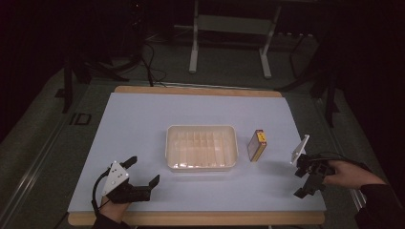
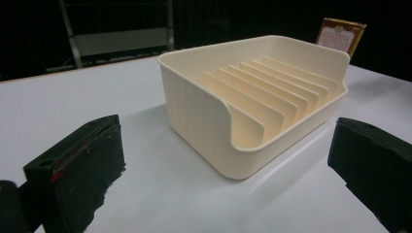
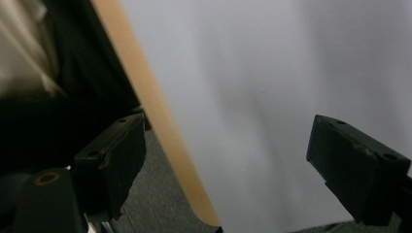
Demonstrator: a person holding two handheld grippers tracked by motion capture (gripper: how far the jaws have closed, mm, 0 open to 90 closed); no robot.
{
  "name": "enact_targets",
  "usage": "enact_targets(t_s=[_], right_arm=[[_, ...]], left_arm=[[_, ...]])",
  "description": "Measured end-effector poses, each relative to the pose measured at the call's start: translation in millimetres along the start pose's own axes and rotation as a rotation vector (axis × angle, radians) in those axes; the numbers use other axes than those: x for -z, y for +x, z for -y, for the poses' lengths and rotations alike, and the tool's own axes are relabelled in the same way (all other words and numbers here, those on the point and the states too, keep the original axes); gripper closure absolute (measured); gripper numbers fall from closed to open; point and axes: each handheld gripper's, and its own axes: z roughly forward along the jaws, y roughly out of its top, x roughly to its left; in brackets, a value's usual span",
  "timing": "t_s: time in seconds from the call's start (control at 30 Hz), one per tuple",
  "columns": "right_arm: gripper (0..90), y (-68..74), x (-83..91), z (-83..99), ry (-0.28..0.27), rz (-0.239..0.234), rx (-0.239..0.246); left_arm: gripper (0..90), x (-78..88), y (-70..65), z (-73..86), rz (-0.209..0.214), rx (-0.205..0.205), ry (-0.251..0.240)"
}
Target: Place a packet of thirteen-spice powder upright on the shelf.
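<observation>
White table, dark room beyond.

We take this for a lab or recording studio rather than a home; the table is a wooden board under a pale sheet, set alone on grey carpet; black curtains close off the dark surroundings; cables trail over the floor; a white metal stand rises behind, and dark tripod legs flank the table.

Slotted tray mid-table, card box upright just right of it
</observation>
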Motion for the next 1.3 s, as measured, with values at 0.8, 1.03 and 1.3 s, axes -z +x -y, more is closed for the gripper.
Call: enact_targets(t_s=[0.8, 1.03, 1.3], right_arm=[[15.4, 42.8, 4.2, -49.5, 0.056, -0.002, 0.240], [14.8, 47.3, 4.1, -67.3, 0.063, -0.027, 0.264], [14.3, 59.6, 9.0, -80.9, 0.085, -0.025, 0.357]], left_arm=[[0.0, -0.3, -1.6, 0.5, 0.015, -0.010, 0.006], [0.0, 0.5, -1.4, 1.0, 0.019, -0.009, 0.008], [0.0, 1.1, -1.4, 1.8, 0.020, -0.004, 0.009]])
